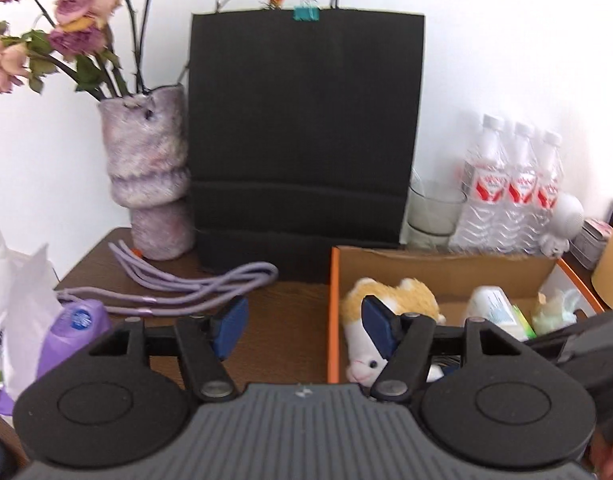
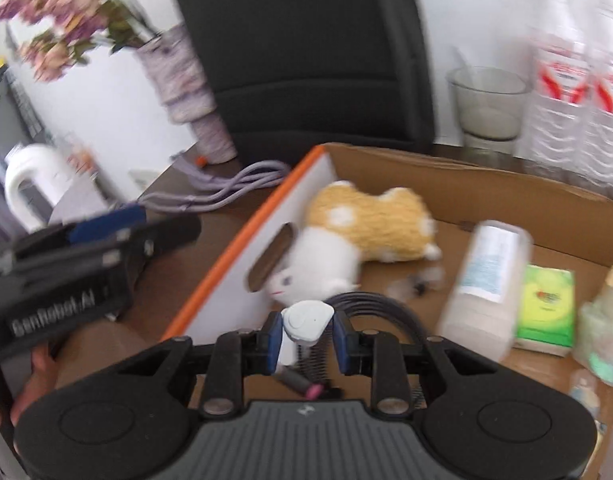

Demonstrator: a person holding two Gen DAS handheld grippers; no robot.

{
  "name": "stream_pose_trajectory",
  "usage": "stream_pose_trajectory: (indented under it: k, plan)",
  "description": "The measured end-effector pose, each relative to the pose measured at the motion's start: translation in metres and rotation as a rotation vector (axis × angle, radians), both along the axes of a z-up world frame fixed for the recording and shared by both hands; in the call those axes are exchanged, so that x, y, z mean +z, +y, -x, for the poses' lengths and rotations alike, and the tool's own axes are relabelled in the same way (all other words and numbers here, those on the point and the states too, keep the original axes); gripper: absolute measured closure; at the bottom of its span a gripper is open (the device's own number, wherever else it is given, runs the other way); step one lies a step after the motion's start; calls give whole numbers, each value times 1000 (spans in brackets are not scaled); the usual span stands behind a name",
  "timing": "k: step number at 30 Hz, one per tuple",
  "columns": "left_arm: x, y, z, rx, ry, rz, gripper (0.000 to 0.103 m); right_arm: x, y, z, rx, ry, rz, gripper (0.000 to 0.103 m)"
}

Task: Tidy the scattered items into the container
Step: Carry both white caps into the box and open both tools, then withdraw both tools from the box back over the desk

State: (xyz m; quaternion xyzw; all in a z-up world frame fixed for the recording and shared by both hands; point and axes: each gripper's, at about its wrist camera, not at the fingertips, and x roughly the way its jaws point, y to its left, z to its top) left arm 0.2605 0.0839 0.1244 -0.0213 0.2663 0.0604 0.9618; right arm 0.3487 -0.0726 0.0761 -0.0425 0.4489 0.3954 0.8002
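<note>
Black left gripper (image 1: 302, 322), blue pads (image 1: 230, 326), seemingly "GenRobot.AI".

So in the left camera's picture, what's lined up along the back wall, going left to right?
Vase of dried roses → black paper bag → empty glass → three water bottles → small white figurine.

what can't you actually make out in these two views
- Right wrist view: whether the right gripper grips the white device between its pads; motion blur hides any contact.
- Right wrist view: the label on the white bottle in the cardboard box; blurred.
- Left wrist view: the lower part of the plush toy; the left gripper covers it.
- Left wrist view: the purple bottle; a white bag partly covers it.
</note>
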Motion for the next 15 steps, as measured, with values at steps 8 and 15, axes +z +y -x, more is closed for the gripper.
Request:
stream_pose_trajectory:
  k: [8, 15]
  plan:
    - [-3, 12, -2, -8, 51, 39, 36, -1, 12, -2, -52, 1, 46, 58]
    - [-7, -17, -6, -107, 114, 72, 32, 28, -53, -5, -199, -60, 138, 53]
